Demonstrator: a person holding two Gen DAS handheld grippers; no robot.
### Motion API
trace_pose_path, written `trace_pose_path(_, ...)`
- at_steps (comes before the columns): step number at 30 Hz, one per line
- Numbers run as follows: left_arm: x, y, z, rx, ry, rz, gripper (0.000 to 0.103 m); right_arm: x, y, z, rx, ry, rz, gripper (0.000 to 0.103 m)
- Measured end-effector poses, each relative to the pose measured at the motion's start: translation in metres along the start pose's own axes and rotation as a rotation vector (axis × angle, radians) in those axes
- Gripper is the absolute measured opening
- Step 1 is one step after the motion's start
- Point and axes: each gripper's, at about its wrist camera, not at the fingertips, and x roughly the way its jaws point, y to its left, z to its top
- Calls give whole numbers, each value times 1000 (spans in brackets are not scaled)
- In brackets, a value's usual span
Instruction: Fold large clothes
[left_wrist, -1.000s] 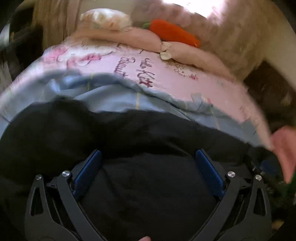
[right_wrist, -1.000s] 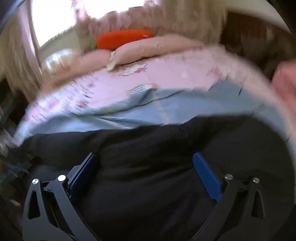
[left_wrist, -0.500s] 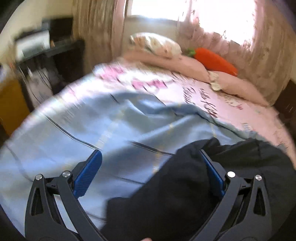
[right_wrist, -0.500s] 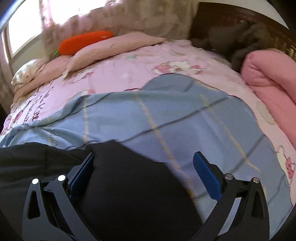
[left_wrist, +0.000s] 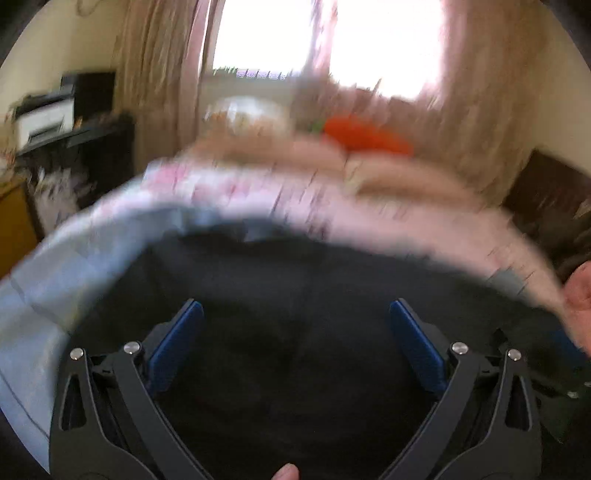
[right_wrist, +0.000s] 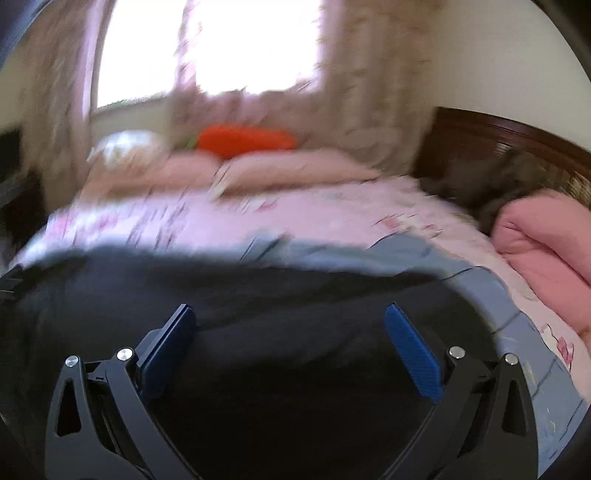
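Daylight pours through the window (left_wrist: 325, 40) behind the bed, blown out to white glare in both views. Heavy motion blur smears the curtains (right_wrist: 354, 110), pillows (right_wrist: 288, 170) and bed cover (right_wrist: 332, 214). Fisheye bending curves the edges, with dark corners.

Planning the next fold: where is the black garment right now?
In both wrist views, the black garment lies on the blue sheet, beneath both open claws.

The garment (right_wrist: 280, 332) lies on a sheet (right_wrist: 472, 280) spread over the bed (right_wrist: 332, 210), nearest both cameras; pillows (right_wrist: 295, 170) lie along the far edge, a plush toy (right_wrist: 243, 140) behind them, a folded quilt (right_wrist: 543, 243) at the right
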Motion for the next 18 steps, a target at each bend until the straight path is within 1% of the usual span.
trace_pose_path(1, 9, 7, -9, -15, -5, -22, 101, 3, -4, -4, 27, -2, 21, 102)
trace_pose_path(2, 7, 13, -12, -37, -43, -19, 101, 8, -8, -5, 68, 11, 42, 102)
trace_pose_path(3, 5, 17, -12, -53, -54, 17, 101, 13, -13, -5, 112, 21, 49, 102)
trace_pose_path(4, 8, 22, -11, -63, -47, 35, 101, 13, -13, -6, 116, 20, 50, 102)
trace_pose_path(6, 15, 29, -8, -28, -35, 50, 101, 20, -9, -4, 78, 21, 54, 102)
trace_pose_path(8, 17, 35, -10, 14, -47, 69, 101, 24, -6, 2, 30, 26, 68, 102)
trace_pose_path(10, 20, 41, -10, 54, -63, 64, 101, 29, -17, 4, -1, 29, 85, 102)
trace_pose_path(11, 18, 48, -11, 77, -74, 110, 101, 28, -30, 2, -5, 26, 65, 102)
trace_pose_path(13, 6, 69, -14, 62, -111, 188, 101, 29, -69, -7, 50, 25, -63, 102)
trace_pose_path(14, 0, 86, -15, 25, -127, 271, 101, 27, -95, -13, 115, 40, -123, 102)
trace_pose_path(15, -7, 101, -17, -20, -123, 318, 101, 24, -119, -18, 180, 60, -150, 102)
trace_pose_path(16, -16, 123, -20, -87, -111, 298, 101, 17, -150, -26, 253, 82, -225, 102)
trace_pose_path(17, -26, 148, -22, -140, -101, 293, 101, 10, -170, -31, 300, 92, -275, 102)
trace_pose_path(18, -35, 158, -20, -143, -107, 349, 101, -3, -196, -36, 344, 103, -343, 102)
